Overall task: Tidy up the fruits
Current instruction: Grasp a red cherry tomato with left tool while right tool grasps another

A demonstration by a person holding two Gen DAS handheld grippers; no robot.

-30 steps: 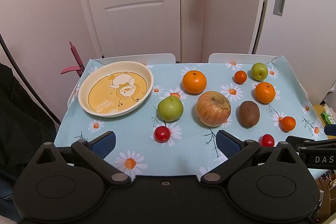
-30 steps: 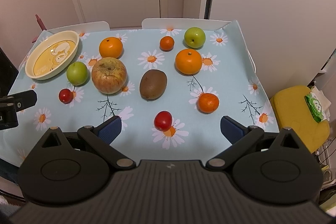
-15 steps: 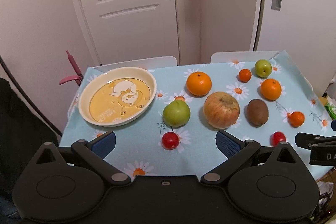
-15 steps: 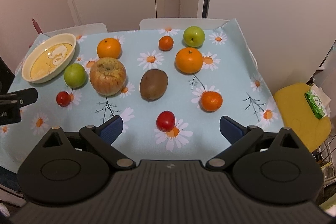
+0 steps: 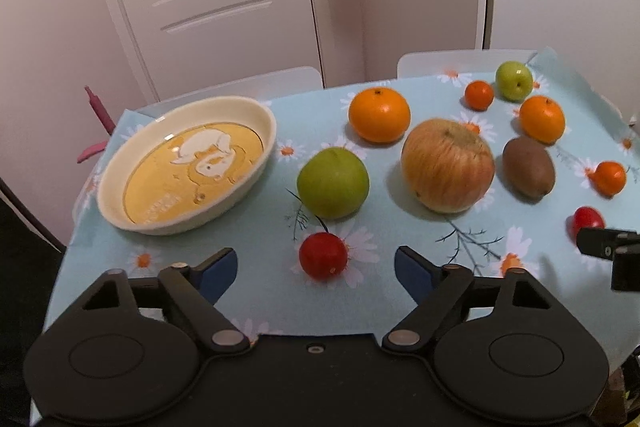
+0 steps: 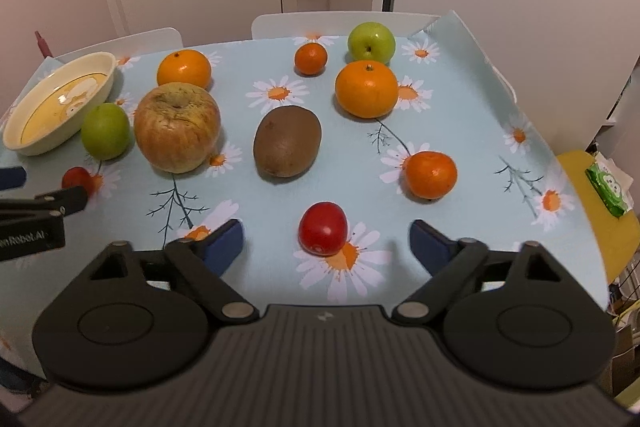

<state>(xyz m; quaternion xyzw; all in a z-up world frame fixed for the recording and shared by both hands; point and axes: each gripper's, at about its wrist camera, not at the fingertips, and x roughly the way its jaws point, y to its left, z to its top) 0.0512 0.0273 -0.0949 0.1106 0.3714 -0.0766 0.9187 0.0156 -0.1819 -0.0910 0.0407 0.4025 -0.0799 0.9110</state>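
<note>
Red tomato (image 5: 323, 255) low in the frame, lying between the left gripper's (image 5: 316, 267) just-narrowed but open, empty jaws: centre, lower, squeeze gently, then carry to the cream dish (image 5: 256, 115) at left; right gripper (image 6: 326, 241) likewise open, empty, straddling another tomato (image 6: 322, 233).

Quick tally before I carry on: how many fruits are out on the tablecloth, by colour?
Orange: 4
Green: 2
Red: 2
Red-yellow streaked (big apple): 1
Brown (kiwi): 1
Total: 10, all on the cloth, none in the dish.
</note>
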